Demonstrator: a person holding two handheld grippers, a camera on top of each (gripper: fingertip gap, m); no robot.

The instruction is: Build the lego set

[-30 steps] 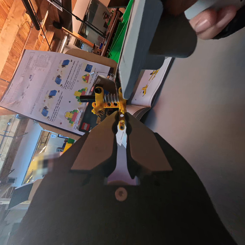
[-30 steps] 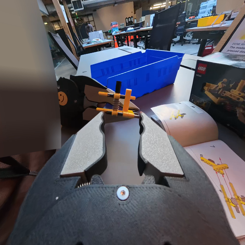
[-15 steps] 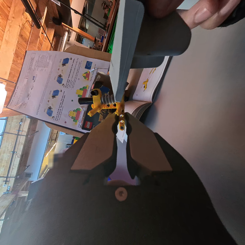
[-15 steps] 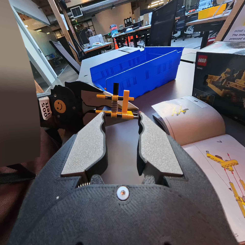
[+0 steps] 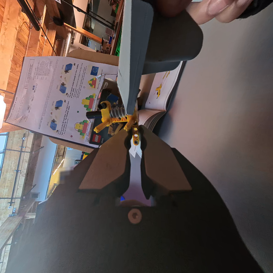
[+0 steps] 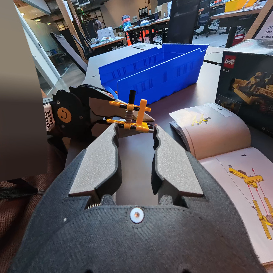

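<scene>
Yellow lego assembly [image 5: 118, 118] pinched in left claw [image 5: 135, 137]; right claw [image 6: 135, 128] spread around its lower axle.

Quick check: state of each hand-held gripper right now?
Left hand-held gripper: shut on the yellow lego assembly.
Right hand-held gripper: open, its fingertips either side of the assembly's lower bar; contact cannot be told.

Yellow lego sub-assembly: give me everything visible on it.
The yellow lego sub-assembly looks like glossy plastic: two parallel cross axles with black segments, a grey spring on a black pin between them, and a yellow holed beam. It is held above the table, the left gripper shut on the beam. The open right gripper flanks the lower axle.
</scene>
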